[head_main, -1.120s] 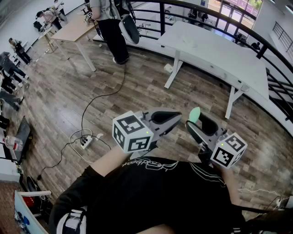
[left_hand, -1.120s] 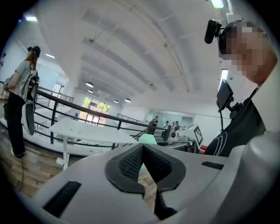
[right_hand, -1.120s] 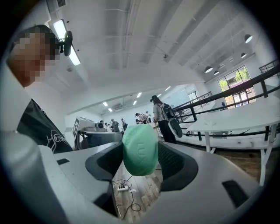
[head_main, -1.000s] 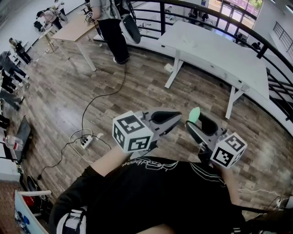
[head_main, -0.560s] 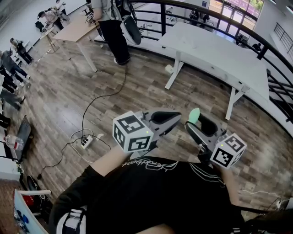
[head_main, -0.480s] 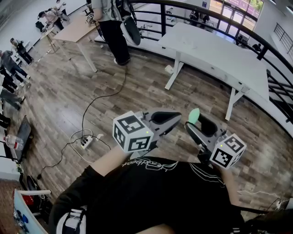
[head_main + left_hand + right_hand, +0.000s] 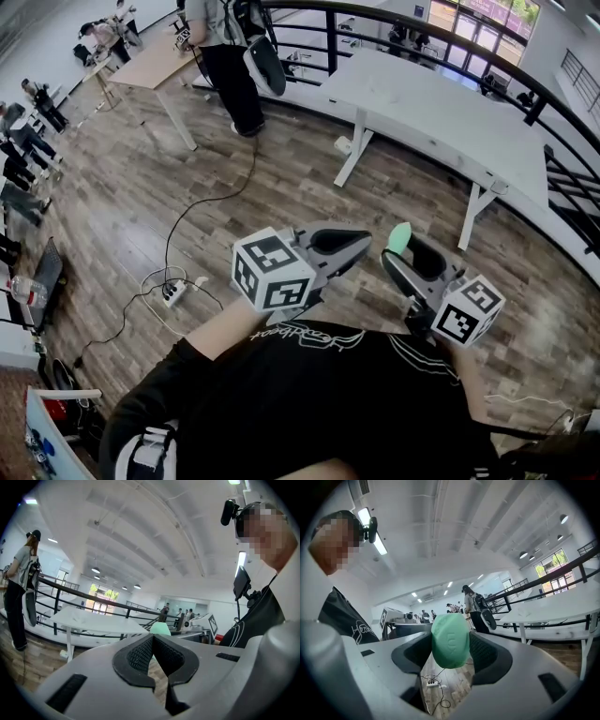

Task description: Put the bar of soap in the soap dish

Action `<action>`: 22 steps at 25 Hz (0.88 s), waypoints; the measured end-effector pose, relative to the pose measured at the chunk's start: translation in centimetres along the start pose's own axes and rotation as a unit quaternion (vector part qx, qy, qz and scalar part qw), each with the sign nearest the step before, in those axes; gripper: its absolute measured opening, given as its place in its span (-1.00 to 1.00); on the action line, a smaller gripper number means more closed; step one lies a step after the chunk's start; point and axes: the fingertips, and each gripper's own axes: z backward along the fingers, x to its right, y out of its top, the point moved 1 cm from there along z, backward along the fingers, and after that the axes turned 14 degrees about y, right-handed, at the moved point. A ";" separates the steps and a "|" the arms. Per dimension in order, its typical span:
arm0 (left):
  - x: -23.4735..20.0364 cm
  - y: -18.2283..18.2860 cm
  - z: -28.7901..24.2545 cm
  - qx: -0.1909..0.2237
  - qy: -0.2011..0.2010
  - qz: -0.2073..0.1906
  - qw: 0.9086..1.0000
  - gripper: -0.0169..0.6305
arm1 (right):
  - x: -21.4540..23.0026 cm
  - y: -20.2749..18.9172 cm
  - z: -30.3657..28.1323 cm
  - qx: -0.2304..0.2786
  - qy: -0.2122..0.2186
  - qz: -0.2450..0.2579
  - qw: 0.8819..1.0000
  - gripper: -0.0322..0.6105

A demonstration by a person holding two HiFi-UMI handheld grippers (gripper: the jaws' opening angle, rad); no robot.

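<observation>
A green oval bar of soap [image 7: 450,641] is clamped between the jaws of my right gripper [image 7: 451,649]. In the head view the soap [image 7: 400,237] sticks up from the tip of that right gripper [image 7: 397,249], held at chest height over the wooden floor. My left gripper [image 7: 358,245] is beside it on the left, shut with nothing between its jaws; in its own view the left gripper [image 7: 152,648] has its pads pressed together and the soap [image 7: 160,628] peeks up behind them. No soap dish is visible in any view.
A long white table [image 7: 441,108] stands ahead past a black railing [image 7: 394,19]. A wooden table [image 7: 159,61] and a standing person [image 7: 225,56] are at the far left. A power strip [image 7: 175,291] and cables lie on the wooden floor [image 7: 141,197].
Both grippers stay almost still, the soap remaining in the right one. The view has shifted very slightly.
</observation>
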 end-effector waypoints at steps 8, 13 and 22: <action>1.2 0.3 -2.4 0.007 0.004 -0.010 1.000 -0.92 | 1.8 0.9 2.0 0.002 0.002 0.017 1.000 -0.25; 2.6 0.2 -4.0 0.012 0.005 -0.012 1.000 -0.92 | 2.3 1.2 3.8 -0.003 0.003 0.027 1.000 -0.25; 3.1 0.0 -6.0 0.011 0.005 -0.007 1.000 -0.92 | 3.7 0.9 5.7 -0.003 -0.005 0.025 1.000 -0.25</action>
